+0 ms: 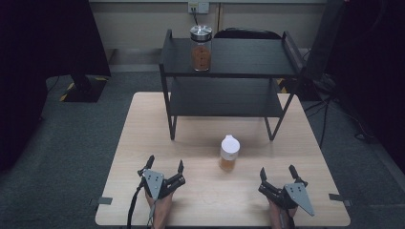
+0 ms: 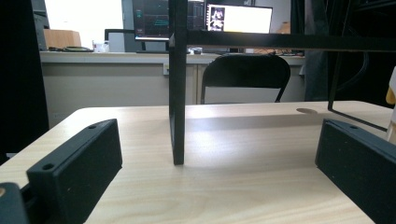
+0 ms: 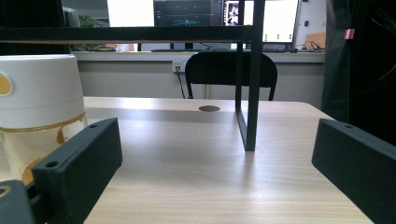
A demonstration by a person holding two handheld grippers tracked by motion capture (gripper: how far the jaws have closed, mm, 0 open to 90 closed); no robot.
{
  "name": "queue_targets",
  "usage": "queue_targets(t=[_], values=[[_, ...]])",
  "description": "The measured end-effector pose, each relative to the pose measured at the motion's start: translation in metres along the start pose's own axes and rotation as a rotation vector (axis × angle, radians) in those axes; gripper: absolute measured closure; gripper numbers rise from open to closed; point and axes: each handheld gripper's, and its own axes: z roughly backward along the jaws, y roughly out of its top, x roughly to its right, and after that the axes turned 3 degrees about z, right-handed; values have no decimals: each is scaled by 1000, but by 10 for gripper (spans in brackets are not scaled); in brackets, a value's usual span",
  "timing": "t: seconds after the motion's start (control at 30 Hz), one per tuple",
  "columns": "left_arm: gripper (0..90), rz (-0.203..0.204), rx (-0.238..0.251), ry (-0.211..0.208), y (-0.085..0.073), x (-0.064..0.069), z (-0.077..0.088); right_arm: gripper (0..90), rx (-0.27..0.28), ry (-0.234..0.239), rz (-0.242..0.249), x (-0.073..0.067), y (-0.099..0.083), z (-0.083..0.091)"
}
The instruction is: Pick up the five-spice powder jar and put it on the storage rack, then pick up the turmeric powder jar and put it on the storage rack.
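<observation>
both of your grippers sit with their black jaws spread wide and nothing between them. your left gripper [image 1: 165, 168] rests low at the near left of the light wooden table [image 1: 143, 129], and your right gripper [image 1: 277, 173] rests at the near right, well apart from the left. between the two, a little farther out on the table, stands the small clear jar with a white cap and amber-orange contents [image 1: 228, 153], upright and untouched, nearer to your right gripper than to your left. in the right gripper view that jar [image 3: 39, 121] rises just beyond the left jaw, outside the gap, with bare table ahead between the jaws. in the left gripper view a front leg [image 2: 177, 93] of the black metal two-tier shelf rack stands on the table ahead of the open jaws, and a sliver of the jar shows at the far right edge. the rack [image 1: 229, 83] takes up the far half of the table, behind the jar. on its top tier, toward the left end, stands a tall glass canister with a silver metal lid and reddish-brown contents [image 1: 201, 48], upright. behind the rack a black chair [image 3: 231, 70] stands at the wall.
</observation>
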Motion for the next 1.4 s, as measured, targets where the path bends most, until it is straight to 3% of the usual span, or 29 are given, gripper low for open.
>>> queue_targets(t=[0.17, 0.3, 0.37, 0.4, 0.47, 1.4], values=[[0, -35, -4, 10, -1, 2, -2, 2, 0, 0, 1, 0, 0, 0], [0, 10, -5, 47, -1, 4, -3, 2, 0, 0, 0, 0, 0, 0], [0, -25, -7, 52, -1, 9, -3, 2, 1, 0, 1, 0, 0, 0], [0, -32, -13, 49, 0, 9, -3, 2, 0, -1, 1, 0, 0, 0], [0, -7, -13, 50, 0, 7, -3, 2, 0, -4, 1, -1, 0, 0], [0, -9, -12, 43, 0, 7, -3, 2, 1, -7, 1, -1, 0, 0]])
